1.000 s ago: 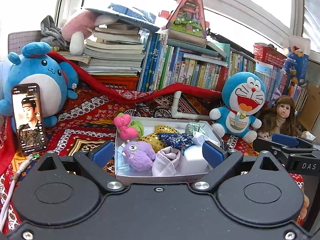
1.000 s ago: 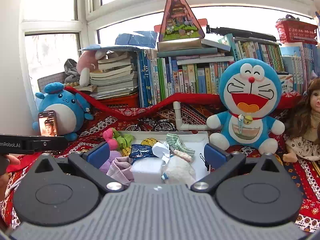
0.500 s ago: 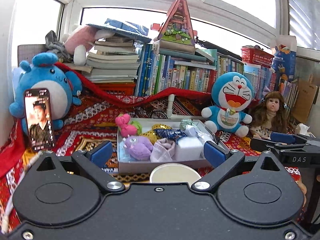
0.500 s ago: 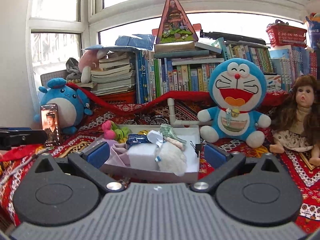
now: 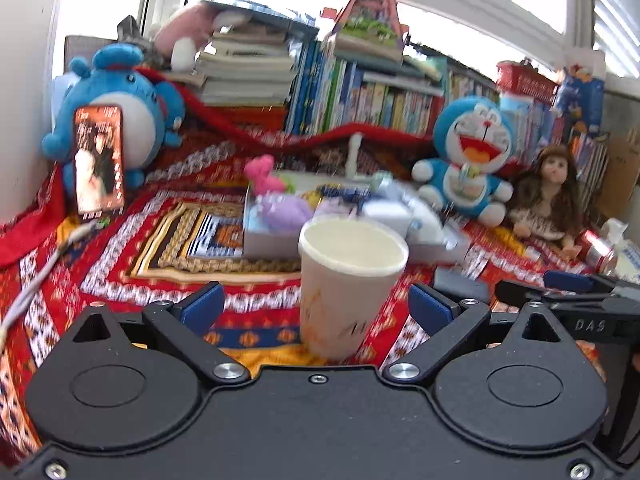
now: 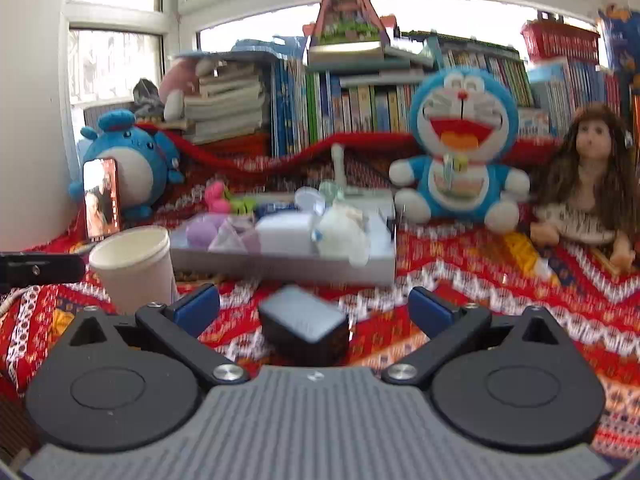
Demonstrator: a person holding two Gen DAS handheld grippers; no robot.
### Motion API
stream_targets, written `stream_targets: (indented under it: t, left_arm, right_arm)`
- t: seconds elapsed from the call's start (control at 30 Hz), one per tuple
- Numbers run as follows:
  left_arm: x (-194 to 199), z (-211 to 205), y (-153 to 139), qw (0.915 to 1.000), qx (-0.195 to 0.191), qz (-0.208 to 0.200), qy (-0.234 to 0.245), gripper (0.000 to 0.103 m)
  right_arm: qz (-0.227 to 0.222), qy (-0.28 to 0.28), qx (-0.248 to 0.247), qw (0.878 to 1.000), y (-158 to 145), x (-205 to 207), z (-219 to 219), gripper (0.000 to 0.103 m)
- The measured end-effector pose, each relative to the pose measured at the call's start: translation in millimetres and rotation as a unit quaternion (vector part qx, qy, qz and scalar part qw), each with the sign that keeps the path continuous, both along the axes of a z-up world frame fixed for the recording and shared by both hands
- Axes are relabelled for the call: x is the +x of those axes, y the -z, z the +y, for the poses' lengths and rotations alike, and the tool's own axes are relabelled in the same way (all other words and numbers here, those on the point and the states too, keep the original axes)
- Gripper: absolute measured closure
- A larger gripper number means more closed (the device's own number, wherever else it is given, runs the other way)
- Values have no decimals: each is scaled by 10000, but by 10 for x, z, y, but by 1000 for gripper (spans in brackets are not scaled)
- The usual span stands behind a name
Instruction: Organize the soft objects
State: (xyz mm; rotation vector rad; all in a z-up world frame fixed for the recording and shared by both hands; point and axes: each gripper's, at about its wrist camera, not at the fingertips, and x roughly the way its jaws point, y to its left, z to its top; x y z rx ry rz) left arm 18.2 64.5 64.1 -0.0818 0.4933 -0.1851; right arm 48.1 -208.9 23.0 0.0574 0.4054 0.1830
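Note:
A shallow white box (image 6: 280,268) on the patterned red cloth holds several soft objects: a purple plush (image 5: 286,210), a pink plush (image 5: 260,170), a white sponge block (image 6: 285,228), a white fluffy toy (image 6: 344,232). The box also shows in the left wrist view (image 5: 268,242). My left gripper (image 5: 314,306) is open, with a paper cup (image 5: 350,276) standing upright between its fingers, untouched. My right gripper (image 6: 314,306) is open and empty above a small black box (image 6: 306,326). The cup also stands at left in the right wrist view (image 6: 134,268).
A Doraemon plush (image 6: 460,148), a doll (image 6: 588,184) and a blue whale plush (image 5: 116,100) with a phone (image 5: 99,158) leaning on it ring the cloth. Books stack along the window behind. A red can (image 5: 598,246) lies at right. The right gripper's body (image 5: 580,304) is alongside.
Both grippers have pulled back and lowered away from the white box. The paper cup has come fully into view between the left fingers, and the black box under the right gripper.

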Motion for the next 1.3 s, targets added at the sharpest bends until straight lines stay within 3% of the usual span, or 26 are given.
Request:
stream_targets:
  t: [0.33, 0.7, 1.3]
  left_arm:
    - [77, -38, 391, 9980, 48, 541, -325, 5]
    - [139, -159, 587, 9957, 235, 786, -428, 5]
    - [153, -286, 670, 9943, 618, 709, -493, 0]
  right_arm:
    - [392, 277, -4, 9988, 333, -58, 2, 0]
    - [484, 473, -272, 9973, 501, -121, 133, 0]
    - [412, 458, -628, 9961, 585, -133, 260, 0]
